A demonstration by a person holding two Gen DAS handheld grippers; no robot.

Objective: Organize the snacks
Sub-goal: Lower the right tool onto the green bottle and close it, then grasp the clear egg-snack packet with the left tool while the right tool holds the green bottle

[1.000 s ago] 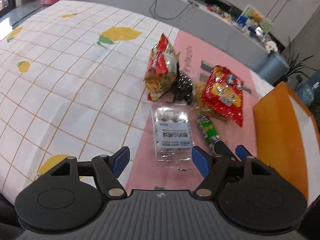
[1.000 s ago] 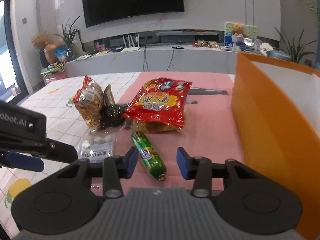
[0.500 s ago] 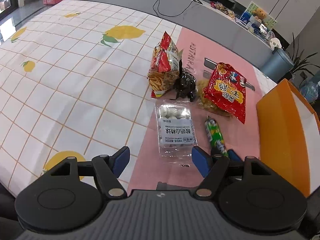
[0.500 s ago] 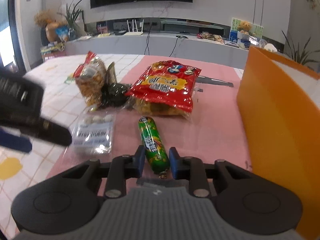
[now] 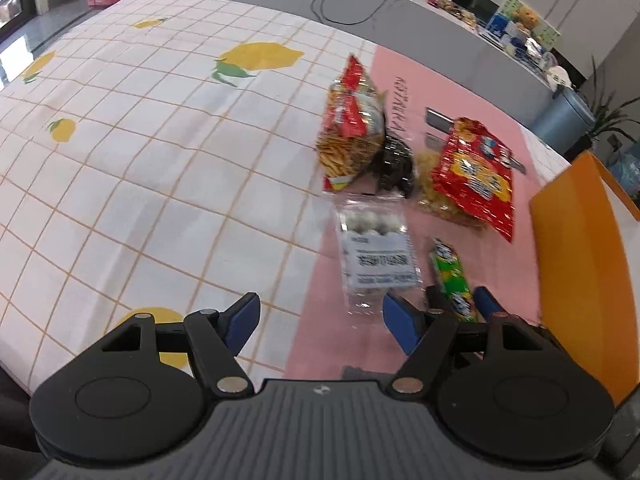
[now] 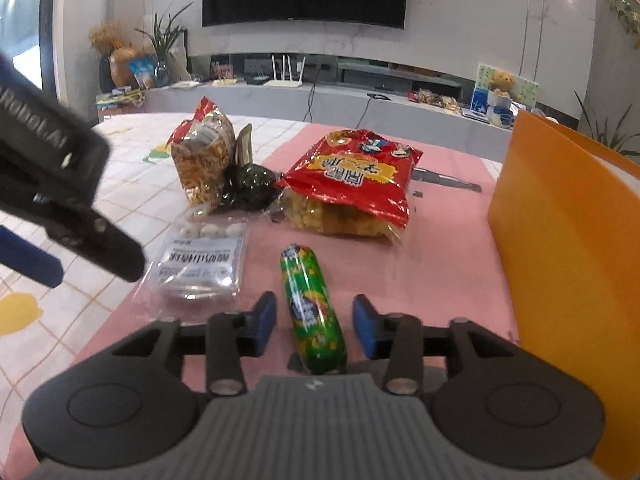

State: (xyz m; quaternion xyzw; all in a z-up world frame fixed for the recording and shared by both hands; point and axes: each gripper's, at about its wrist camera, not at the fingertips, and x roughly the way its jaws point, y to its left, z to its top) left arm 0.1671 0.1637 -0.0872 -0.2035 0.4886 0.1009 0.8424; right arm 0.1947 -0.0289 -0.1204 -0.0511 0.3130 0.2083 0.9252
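Note:
A green sausage stick (image 6: pixel 310 304) lies on the pink mat between the open fingers of my right gripper (image 6: pixel 315 327), not clamped. It also shows in the left wrist view (image 5: pixel 450 276). A clear packet of white candies (image 6: pixel 202 262) lies to its left, also in the left wrist view (image 5: pixel 376 254). Behind stand a red chip bag (image 6: pixel 352 184), a dark small bag (image 6: pixel 248 184) and a striped cracker bag (image 6: pixel 204 156). My left gripper (image 5: pixel 320 322) is open and empty, hovering left of the candy packet.
An orange box (image 6: pixel 568 248) stands at the right, also in the left wrist view (image 5: pixel 580 256). A checked lemon-print cloth (image 5: pixel 140 140) covers the table's left part. A grey bar (image 6: pixel 444 179) lies behind the chip bag. A counter runs behind the table.
My right gripper closed in around the green stick half a second ago and has now opened wider, the stick still between its fingers. The left gripper shifted slightly left and stayed open.

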